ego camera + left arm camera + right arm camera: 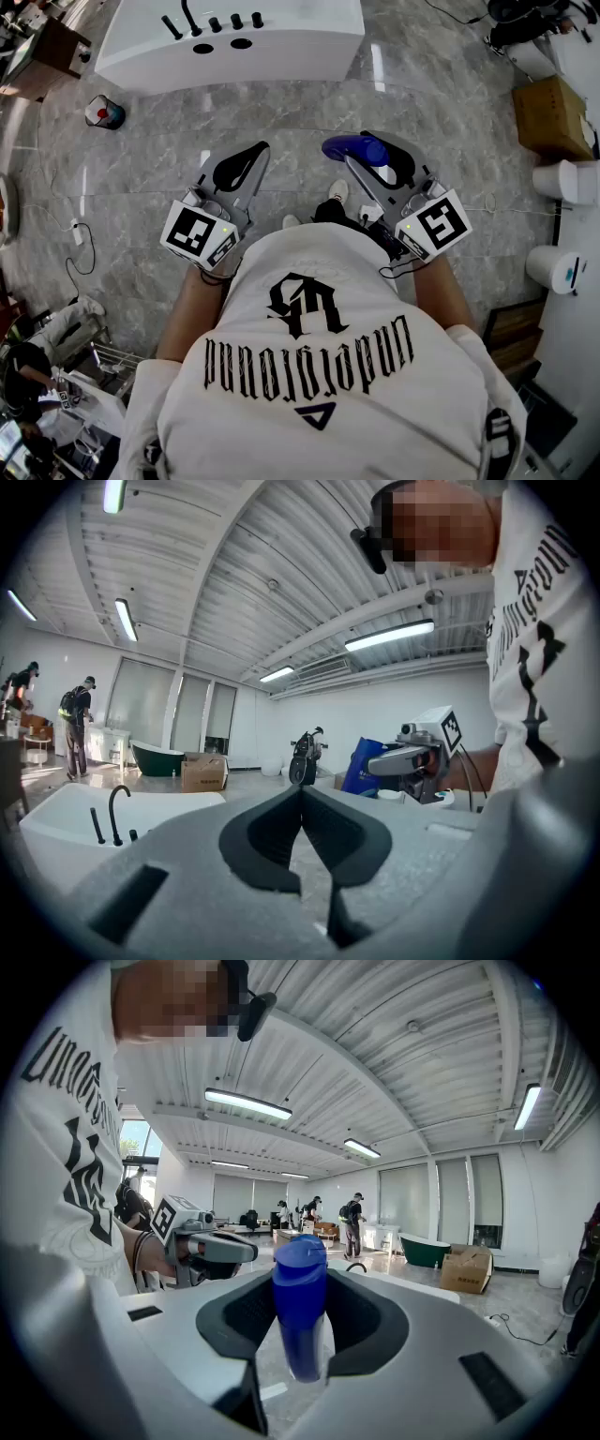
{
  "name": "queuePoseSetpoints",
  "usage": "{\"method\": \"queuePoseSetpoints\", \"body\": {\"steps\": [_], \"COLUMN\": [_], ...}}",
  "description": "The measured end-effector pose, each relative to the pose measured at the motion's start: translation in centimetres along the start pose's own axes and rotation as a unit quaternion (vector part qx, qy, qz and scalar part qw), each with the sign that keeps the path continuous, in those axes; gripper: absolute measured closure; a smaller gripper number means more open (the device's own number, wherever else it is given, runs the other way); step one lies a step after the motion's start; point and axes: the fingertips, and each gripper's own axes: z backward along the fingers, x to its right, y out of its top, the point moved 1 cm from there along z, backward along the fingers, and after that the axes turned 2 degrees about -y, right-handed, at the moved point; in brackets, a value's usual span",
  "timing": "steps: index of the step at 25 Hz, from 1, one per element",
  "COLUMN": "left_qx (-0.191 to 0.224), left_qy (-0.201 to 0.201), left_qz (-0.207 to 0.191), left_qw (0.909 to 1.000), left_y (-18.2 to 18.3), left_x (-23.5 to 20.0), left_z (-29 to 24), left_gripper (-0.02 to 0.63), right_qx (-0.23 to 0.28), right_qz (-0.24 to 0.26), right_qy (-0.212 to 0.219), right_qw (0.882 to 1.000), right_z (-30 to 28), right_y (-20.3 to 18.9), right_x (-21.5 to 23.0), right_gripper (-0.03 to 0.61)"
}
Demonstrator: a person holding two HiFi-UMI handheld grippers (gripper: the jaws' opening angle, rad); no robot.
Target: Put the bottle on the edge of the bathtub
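The bottle [300, 1309] is a slim, deep blue, slightly see-through cylinder with a wider, rounded cap of lighter, solid blue. It stands between the jaws of the right gripper [367, 150], whose dark pads press on its body from both sides, so it is held off the floor [141, 178]. In the right gripper view the cap rises above the jaw tips and the lower end of the bottle hangs down in the gap between the jaws. The left gripper [302, 795] has its jaws closed, tips meeting, with nothing between them. Both grippers are held out in front of the person, side by side and apart from each other. The white bathtub [281, 52], with black fittings along its near edge, stands ahead on the grey marble floor, well apart from the bottle.
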Motion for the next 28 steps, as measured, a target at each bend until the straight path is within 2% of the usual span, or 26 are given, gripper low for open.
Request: {"method": "queuePoseSetpoints", "body": {"steps": [5, 14, 28], "left_qx": [-0.002, -0.018, -0.027], "left_qy": [0.003, 0.007, 0.034], "left_qz": [0.003, 0.016, 0.023], "left_qw": [1.0, 0.9997, 0.9988], "left_y": [0.1, -0.5, 0.3], "left_x": [-0.8, -1.8, -3.3], "left_z": [-0.9, -5.4, -18.4], "left_gripper": [0.598, 0.598, 0.598], "right_qx": [0.001, 0.003, 0.017], "right_qz": [-0.003, -0.017, -0.03], "right_qy": [-0.001, -0.006, -0.005], "right_qw": [1.0, 1.0, 0.999], "right_z": [-0.3, 0.1, 2.1], "right_y": [-0.1, -0.9, -2.4], "right_x": [1.3, 6.6, 20.5], "right_gripper": [0.421, 0.42, 0.42]}}
